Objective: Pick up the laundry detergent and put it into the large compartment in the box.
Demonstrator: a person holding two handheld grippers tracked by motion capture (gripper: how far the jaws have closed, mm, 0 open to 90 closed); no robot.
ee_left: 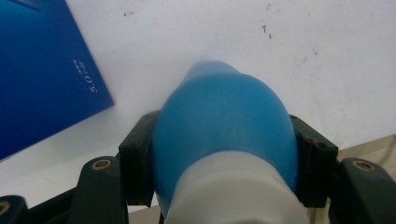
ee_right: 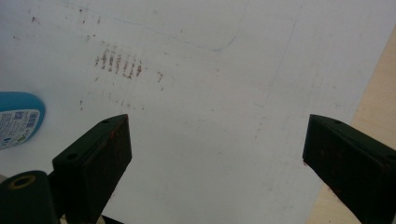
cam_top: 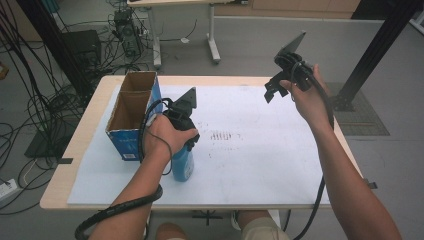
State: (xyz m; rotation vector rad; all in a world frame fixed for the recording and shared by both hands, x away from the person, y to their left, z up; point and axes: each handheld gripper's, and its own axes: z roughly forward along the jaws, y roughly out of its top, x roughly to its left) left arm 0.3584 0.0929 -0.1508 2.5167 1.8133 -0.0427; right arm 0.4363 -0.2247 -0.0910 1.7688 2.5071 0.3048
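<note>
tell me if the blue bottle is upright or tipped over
Upright: the blue bottle stands on the white mat, gripped near its top by the left gripper.

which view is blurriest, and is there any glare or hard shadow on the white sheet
Left gripper view: the blue bottle sits too close, soft and out of focus. Right gripper view: the sheet's brown smudges are sharp. High view: even light on the white sheet, no glare, faint shadows.

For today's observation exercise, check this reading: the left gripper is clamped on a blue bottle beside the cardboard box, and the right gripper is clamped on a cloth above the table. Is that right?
Not quite. The left gripper does clamp the blue bottle beside the cardboard box, but the right gripper holds no cloth: the right gripper view shows its jaws wide apart with nothing between them, above the white table cover.
</note>
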